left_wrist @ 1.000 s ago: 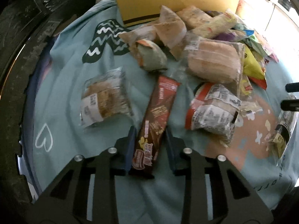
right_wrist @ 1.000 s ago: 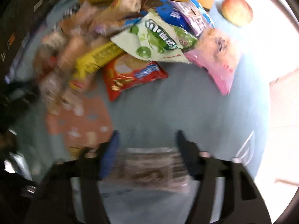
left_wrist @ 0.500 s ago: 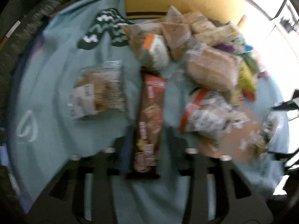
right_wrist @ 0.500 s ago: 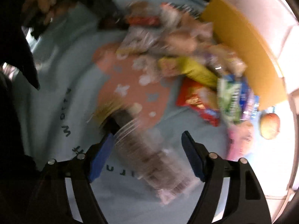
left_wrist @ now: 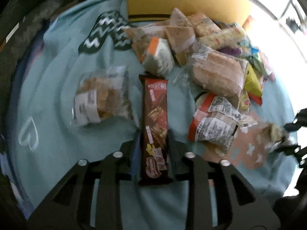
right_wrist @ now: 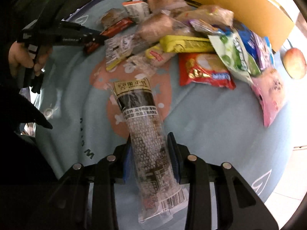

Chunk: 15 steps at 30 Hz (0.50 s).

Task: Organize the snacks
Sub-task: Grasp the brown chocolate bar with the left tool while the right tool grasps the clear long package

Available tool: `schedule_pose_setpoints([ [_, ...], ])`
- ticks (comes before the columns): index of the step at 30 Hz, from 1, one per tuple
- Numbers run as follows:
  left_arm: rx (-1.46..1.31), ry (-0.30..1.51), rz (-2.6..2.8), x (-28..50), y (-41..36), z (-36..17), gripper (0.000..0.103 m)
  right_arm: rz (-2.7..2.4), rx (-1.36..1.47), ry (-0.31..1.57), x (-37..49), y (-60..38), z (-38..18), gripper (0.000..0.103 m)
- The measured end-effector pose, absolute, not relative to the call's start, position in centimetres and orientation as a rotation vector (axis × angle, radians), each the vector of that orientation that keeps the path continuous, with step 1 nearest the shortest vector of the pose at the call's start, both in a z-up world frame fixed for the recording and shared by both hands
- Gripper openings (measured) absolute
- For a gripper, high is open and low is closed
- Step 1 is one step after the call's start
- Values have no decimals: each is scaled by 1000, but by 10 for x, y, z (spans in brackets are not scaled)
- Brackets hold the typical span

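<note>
My left gripper [left_wrist: 153, 141] is shut on a long brown chocolate biscuit pack [left_wrist: 155, 115], which points away from me over the light blue cloth [left_wrist: 57, 61]. My right gripper [right_wrist: 150, 143] is shut on a long clear tube pack of dark snacks [right_wrist: 145, 134] with a tan label at its far end. A pile of snack packs [right_wrist: 191, 38] lies beyond both, against a yellow box [right_wrist: 239, 2]. The left gripper also shows in the right wrist view [right_wrist: 96, 38], holding the brown pack.
A clear bag of pastries [left_wrist: 101, 99] lies left of the brown pack, a newsprint-wrapped pack [left_wrist: 214, 126] to its right. A red pack [right_wrist: 205, 71], a green-white bag [right_wrist: 234, 55], a pink bag [right_wrist: 272, 94] and an apple [right_wrist: 294, 63] lie at the right.
My right gripper swung from facing the pile's right side to its left side and closed on the tube pack. My left gripper straightened the brown pack and shifted slightly.
</note>
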<state>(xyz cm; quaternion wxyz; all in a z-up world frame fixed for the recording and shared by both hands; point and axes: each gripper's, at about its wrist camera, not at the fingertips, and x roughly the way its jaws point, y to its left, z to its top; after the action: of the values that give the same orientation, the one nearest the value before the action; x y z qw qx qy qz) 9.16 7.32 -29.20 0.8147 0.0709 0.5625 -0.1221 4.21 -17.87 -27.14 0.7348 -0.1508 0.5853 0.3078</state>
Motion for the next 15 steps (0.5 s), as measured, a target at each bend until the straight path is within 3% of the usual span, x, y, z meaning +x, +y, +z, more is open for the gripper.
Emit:
schedule_pose_setpoints([
  [1,228,1180,-235,91,64,-292,70,669,-344,1284,41,-181,-272,36],
  [3,301,1129,-216,90,54,-293,73,659,-363,1285,39,-182,-277,36],
  [4,265,1140,-233,92,56,-293,61,655,-364,1285,37,-179,-278,36],
  [5,199,1164,-286,94,57,-292,33,650,-361,1290,38,-180,-280,36],
  [6,217,1164,-279,93,54,-291,23,648,-358,1293,40,-175,-283,35],
  [15,67,1084,-331,82,65,-232,24,680,-97,1228,47,-208,-243,34],
])
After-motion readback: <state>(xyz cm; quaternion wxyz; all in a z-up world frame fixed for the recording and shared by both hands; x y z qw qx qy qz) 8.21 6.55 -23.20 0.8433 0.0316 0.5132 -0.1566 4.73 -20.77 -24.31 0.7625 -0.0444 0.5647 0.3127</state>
